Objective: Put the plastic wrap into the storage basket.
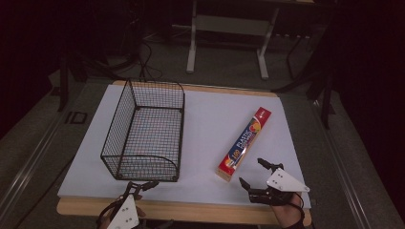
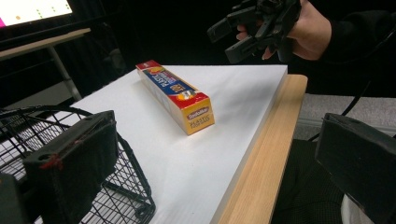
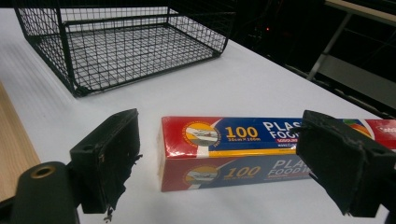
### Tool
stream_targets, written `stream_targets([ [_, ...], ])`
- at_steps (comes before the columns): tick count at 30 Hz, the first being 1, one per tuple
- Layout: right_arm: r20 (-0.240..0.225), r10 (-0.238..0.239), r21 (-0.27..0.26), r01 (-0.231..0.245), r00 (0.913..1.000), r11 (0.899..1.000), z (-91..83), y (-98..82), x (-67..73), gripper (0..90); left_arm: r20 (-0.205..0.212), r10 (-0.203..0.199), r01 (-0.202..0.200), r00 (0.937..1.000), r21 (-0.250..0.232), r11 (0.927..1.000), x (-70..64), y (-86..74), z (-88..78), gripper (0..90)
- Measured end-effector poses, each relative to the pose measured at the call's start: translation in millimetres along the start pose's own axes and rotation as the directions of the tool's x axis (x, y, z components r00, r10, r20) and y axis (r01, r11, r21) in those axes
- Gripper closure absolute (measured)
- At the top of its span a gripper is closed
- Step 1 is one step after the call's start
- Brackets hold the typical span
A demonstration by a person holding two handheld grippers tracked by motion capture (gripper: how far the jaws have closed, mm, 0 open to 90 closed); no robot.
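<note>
A white board (image 1: 200,143) was seen laid over a wooden table (image 1: 191,211), with a black wire basket (image 1: 145,129) standing on its left half and a long box (image 1: 244,143) of plastic food wrap lying flat on its right half, well apart from the basket. The box was angled, its near end toward the front edge of the board.

The right gripper (image 1: 254,174) was held just beside the box's near end, its jaws spread wide and nothing between them. In the right gripper view the box (image 3: 261,140) was framed between the two jaws but not touched; its far end was cut off at the picture's right edge and partly hidden behind the right-hand jaw. The basket (image 3: 126,42) was seen beyond, its top cut off.

The left gripper (image 1: 142,186) was held at the front edge of the table, just in front of the basket, jaws wide apart and empty. The hand behind it was cut off at the bottom of the high view. In the left gripper view the basket (image 2: 116,186) was partly hidden behind the left-hand jaw, and the box (image 2: 175,95) lay farther off, with the right gripper (image 2: 243,32) raised above the board's far corner. The room behind was too dark to be made out.
</note>
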State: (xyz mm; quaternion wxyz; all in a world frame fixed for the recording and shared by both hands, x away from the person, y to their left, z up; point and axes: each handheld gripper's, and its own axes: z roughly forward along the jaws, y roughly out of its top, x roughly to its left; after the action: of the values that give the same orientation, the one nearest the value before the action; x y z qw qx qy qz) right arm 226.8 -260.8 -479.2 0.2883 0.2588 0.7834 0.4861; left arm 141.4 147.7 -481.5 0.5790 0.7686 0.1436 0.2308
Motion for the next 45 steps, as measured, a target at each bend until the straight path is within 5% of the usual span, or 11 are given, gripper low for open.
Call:
stream_targets([
  [13,-0.054,-0.023,0.034,0.025,0.9983,0.999,0.3,0.7,-3.5,14.2,-0.001,0.003,-0.003,1.0000,0.003,1.0000,-0.1,0.1,1.5,0.1],
  [22,-0.063,0.054,0.044,-0.051,0.9966,0.998,-0.3,14.2,5.2,13.6,0.014,0.007,-0.007,0.9999,0.010,0.9999,-0.5,0.1,4.8,0.1],
  [31,0.043,0.052,0.028,-0.054,0.9977,0.998,14.6,36.3,3.6,13.6,0.028,0.012,-0.013,0.9995,0.022,0.9997,-2.5,-0.7,6.4,0.1],
  [34,0.127,0.058,0.040,-0.064,0.9902,0.997,24.4,45.5,-4.6,13.2,0.027,0.011,-0.012,0.9996,0.021,0.9997,-2.6,-0.5,6.7,0.1],
  [39,0.144,0.088,0.080,-0.100,0.9857,0.992,40.2,51.1,-16.6,13.5,0.033,0.011,-0.012,0.9994,0.032,0.9994,-2.8,-1.2,7.8,0.1],
  [43,0.223,0.077,0.069,-0.094,0.9718,0.993,49.6,53.2,-21.4,11.5,0.032,0.015,-0.017,0.9994,0.036,0.9992,-3.2,-1.1,8.3,0.1],
  [45,0.244,0.096,0.104,-0.124,0.9651,0.987,53.8,55.8,-24.3,11.4,0.033,0.015,-0.016,0.9993,0.040,0.9991,-3.1,-1.4,8.7,0.1],
])
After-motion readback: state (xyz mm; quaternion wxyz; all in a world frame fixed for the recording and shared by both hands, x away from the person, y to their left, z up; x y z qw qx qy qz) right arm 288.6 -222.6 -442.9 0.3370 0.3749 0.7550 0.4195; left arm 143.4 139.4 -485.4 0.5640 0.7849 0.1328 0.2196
